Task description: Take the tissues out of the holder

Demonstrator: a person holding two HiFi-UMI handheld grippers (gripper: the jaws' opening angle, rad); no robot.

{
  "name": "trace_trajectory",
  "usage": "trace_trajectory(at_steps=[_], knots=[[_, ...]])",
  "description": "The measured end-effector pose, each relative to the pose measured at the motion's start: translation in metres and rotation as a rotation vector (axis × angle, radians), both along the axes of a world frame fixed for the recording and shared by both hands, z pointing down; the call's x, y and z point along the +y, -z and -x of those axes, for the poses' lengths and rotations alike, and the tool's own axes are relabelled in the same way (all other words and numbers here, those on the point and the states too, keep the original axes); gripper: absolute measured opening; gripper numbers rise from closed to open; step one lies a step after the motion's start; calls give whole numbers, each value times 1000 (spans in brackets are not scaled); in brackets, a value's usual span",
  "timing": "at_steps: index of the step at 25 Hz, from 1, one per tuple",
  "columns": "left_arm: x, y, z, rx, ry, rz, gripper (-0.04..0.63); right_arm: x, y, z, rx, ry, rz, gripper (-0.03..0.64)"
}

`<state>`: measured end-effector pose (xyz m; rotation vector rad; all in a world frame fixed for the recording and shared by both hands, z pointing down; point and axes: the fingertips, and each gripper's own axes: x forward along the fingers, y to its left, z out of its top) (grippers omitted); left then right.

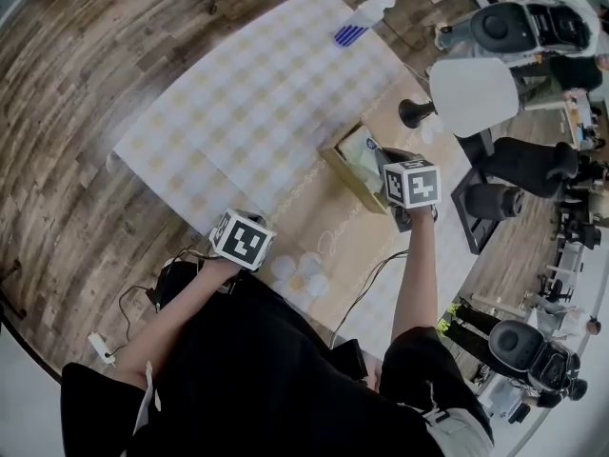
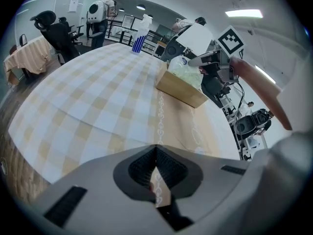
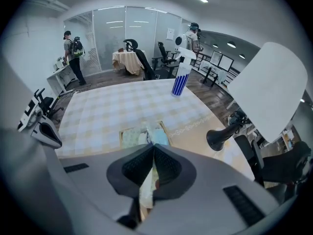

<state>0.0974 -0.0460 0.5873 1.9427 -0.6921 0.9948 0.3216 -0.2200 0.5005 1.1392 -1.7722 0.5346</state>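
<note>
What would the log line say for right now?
right hand-held gripper: shut on tissue, above holder | left hand-held gripper: shut, empty, over table

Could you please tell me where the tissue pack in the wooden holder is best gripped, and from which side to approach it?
Pinch the soft top edge of the tissue pack, which bulges above the rim of the wooden holder, coming from above. The walls cover the pack's lower sides and only the top is open, so that is probably the one clear approach.
</note>
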Motion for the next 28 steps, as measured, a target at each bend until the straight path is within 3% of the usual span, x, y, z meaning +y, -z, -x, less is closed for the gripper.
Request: trace_trajectory(at_steps=[11,28], knots=[[2,6,-6,8,-43,-16,0,1,47,-4,17,-8,-97,14],[3,23,-15,22,-81,-69,0,25,77,-6,18,-16,-138,12]])
